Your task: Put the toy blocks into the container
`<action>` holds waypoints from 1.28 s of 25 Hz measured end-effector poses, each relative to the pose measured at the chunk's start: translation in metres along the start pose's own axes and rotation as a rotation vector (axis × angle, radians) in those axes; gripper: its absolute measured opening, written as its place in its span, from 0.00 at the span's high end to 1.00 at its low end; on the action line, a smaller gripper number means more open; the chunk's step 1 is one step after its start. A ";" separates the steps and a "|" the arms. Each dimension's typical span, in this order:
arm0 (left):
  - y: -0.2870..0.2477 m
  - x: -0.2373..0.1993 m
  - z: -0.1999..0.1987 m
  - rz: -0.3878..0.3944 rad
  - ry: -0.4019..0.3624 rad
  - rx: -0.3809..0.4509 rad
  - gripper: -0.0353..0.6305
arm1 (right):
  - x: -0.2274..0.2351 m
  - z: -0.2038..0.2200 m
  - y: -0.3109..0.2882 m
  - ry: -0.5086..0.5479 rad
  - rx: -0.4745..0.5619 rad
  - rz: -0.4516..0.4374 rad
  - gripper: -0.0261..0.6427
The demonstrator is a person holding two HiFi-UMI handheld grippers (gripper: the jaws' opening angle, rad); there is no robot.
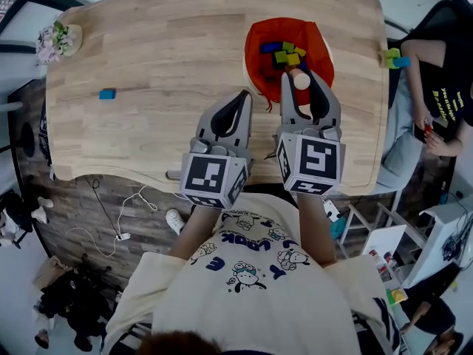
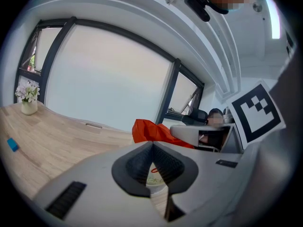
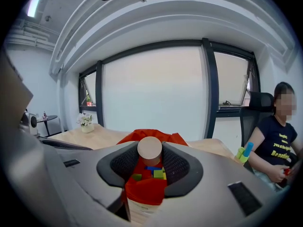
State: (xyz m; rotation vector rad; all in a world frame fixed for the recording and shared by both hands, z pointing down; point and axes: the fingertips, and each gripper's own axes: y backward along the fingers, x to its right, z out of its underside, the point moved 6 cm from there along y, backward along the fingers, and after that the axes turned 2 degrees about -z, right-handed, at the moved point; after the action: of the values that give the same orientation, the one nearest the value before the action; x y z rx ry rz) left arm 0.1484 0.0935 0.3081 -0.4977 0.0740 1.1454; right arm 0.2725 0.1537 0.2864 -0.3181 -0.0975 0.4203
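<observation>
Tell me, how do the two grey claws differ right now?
The right gripper clamps a tan round block; the left gripper holds nothing, its jaws closed together. The right gripper's tip is at the near rim of the red container; the left gripper sits beside it, over the bare table. Both are grey and point the same way.

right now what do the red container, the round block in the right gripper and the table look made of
Red container: soft matte fabric or thin plastic, judging by its crumpled, sagging walls.
Round block: probably unpainted wood, with a smooth, pale tan, matte face.
Table: light wood or wood-look laminate, with long grain lines across a matte top.
</observation>
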 end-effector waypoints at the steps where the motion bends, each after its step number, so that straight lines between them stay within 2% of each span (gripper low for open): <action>1: -0.001 0.000 0.000 0.000 0.002 -0.001 0.90 | 0.000 0.000 0.000 0.004 0.000 0.008 0.72; 4: -0.001 0.000 0.001 0.000 0.003 -0.003 0.90 | 0.000 -0.001 0.000 0.002 0.012 0.011 0.68; 15: -0.001 0.001 -0.002 -0.001 -0.006 -0.001 0.90 | 0.006 -0.004 0.009 -0.040 0.059 0.043 0.68; 25: 0.003 -0.003 -0.008 -0.015 -0.012 0.010 0.90 | -0.011 -0.009 0.006 -0.044 0.066 -0.010 0.68; 32: 0.015 -0.010 -0.009 -0.042 0.011 0.033 0.90 | -0.027 -0.012 0.006 -0.034 0.079 -0.054 0.68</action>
State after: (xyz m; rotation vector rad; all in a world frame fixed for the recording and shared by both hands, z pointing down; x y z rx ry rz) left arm 0.1330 0.0857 0.2983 -0.4744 0.0912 1.0993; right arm 0.2477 0.1443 0.2725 -0.2300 -0.1224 0.3747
